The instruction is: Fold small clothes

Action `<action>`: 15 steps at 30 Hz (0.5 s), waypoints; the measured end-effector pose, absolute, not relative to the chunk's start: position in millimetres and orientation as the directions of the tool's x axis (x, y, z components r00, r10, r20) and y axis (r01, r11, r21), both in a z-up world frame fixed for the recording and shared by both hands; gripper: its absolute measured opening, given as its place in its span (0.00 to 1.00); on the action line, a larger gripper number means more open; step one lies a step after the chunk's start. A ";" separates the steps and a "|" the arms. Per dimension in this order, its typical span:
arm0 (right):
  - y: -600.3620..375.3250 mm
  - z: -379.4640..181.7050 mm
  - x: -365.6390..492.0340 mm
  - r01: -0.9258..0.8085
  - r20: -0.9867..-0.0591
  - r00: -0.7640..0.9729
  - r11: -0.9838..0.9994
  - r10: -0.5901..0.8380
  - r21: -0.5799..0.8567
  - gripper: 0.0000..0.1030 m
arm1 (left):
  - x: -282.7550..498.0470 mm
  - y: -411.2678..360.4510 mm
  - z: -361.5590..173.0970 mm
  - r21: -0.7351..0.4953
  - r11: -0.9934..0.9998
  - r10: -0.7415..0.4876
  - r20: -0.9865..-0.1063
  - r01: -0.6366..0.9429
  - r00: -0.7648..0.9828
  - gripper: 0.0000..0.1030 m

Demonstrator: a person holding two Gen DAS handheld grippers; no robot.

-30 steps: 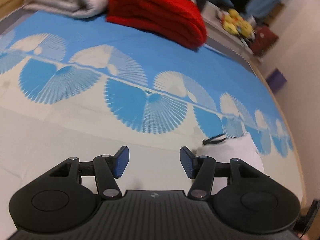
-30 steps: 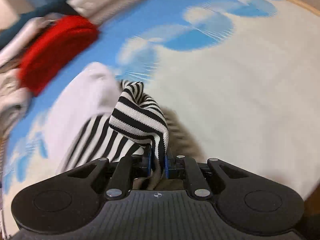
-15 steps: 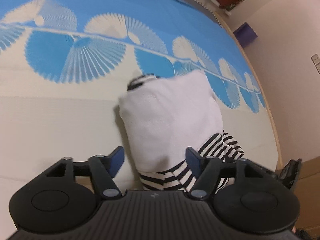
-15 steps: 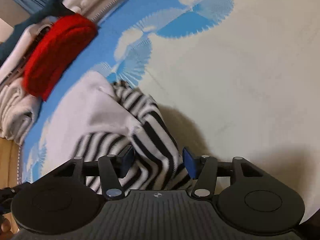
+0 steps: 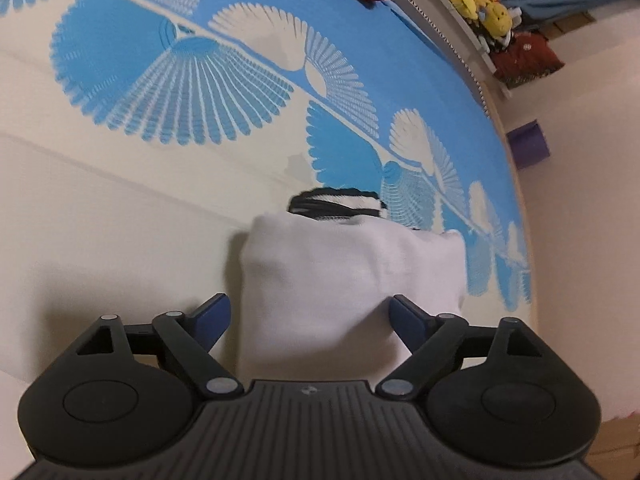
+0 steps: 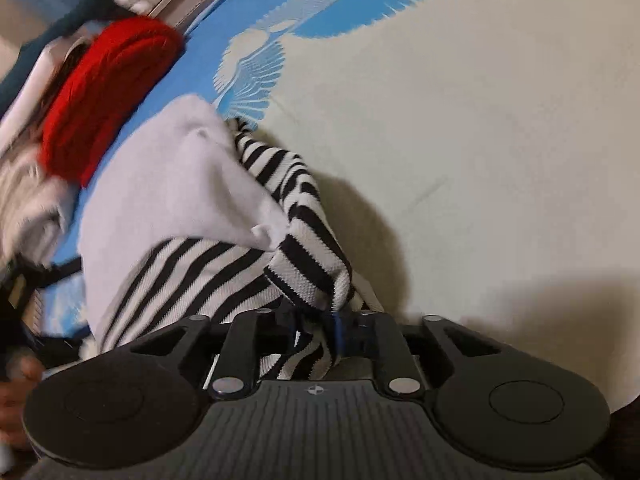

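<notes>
Two grippers bear on one small garment [image 5: 352, 280], a white piece with black-and-white striped parts, lying on a blue-and-cream patterned bedspread [image 5: 120, 220].

Left wrist view: the left gripper [image 5: 310, 316] has swung across and down from open bedspread, where only a corner of the garment showed at the right, and now hangs directly over its near white edge. Its jaws have just been opening and stand spread wide, one blue pad [image 5: 212, 314] beside the cloth's left edge, the other over its right part; neither presses on it. A striped band peeks out beyond the white panel's far edge.

Right wrist view: the right gripper [image 6: 320, 328] held a striped fold a second ago, let go, and has just been closing again; its jaws now look pinched on the striped sleeve [image 6: 316, 248] at the garment's right side, though blur hides the contact itself. A red knit [image 6: 108, 92] and pale folded laundry [image 6: 28, 192] sit beyond, near the bed's edge.

The fold appears under way rather than finished: the right side is re-gripped, the left poised to take the near edge.
</notes>
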State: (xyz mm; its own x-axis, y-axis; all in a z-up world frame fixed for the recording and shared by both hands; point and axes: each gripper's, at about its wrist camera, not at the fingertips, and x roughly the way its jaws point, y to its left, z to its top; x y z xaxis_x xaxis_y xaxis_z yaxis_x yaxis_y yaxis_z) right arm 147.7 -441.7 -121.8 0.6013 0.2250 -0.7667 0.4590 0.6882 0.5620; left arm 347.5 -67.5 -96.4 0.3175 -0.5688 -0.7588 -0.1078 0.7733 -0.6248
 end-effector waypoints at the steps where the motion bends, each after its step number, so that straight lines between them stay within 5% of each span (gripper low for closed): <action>1: -444.6 -123.3 148.4 0.469 -0.765 0.601 0.673 0.230 0.571 0.29 | 347.7 -68.8 -99.6 -0.636 0.763 -0.578 -0.752 -0.116 0.316 0.88; 5: -432.1 -119.8 153.8 0.423 -0.782 0.589 0.746 0.204 0.513 0.39 | 345.2 -76.7 -109.0 -0.633 0.766 -0.577 -0.755 -0.116 0.311 0.89; 8: -422.4 -118.1 156.6 0.409 -0.795 0.577 0.775 0.189 0.481 0.41 | 343.7 -80.3 -105.0 -0.647 0.758 -0.598 -0.737 -0.077 0.314 0.73; 12: -418.8 -115.4 159.6 0.405 -0.786 0.578 0.760 0.218 0.509 0.20 | 340.6 -75.9 -89.3 -0.627 0.779 -0.586 -0.734 -0.011 0.344 0.46; 15: -406.1 -110.6 160.7 0.346 -0.748 0.597 0.748 0.290 0.566 0.15 | 339.1 -61.1 -73.5 -0.613 0.790 -0.568 -0.734 -0.005 0.374 0.44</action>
